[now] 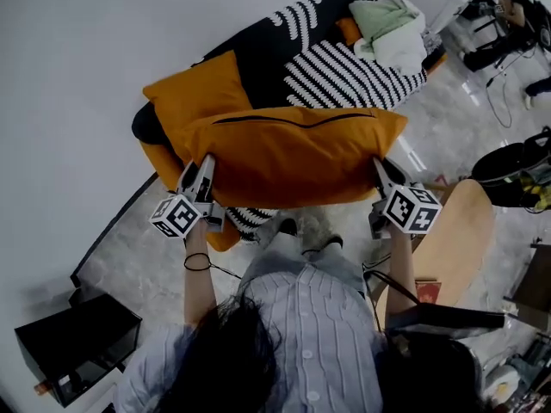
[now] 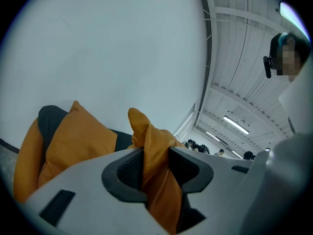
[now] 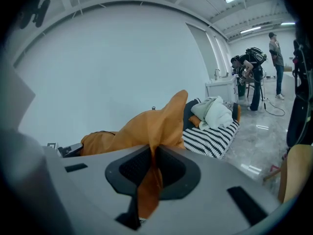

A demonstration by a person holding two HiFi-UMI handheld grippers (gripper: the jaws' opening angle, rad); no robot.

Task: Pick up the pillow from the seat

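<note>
Striped buttoned shirt, black wristband; left tool, right tool bear marker cubes

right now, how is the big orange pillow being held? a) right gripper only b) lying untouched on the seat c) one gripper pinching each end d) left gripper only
c: the orange pillow hangs between the two, its fabric clamped in the fingers of the left gripper at one end and of the right gripper at the other.

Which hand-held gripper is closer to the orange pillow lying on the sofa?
Left. The left hand-held gripper pinches the lifted pillow's corner right beside that resting pillow; the right hand-held gripper grips the opposite corner, farther away.
</note>
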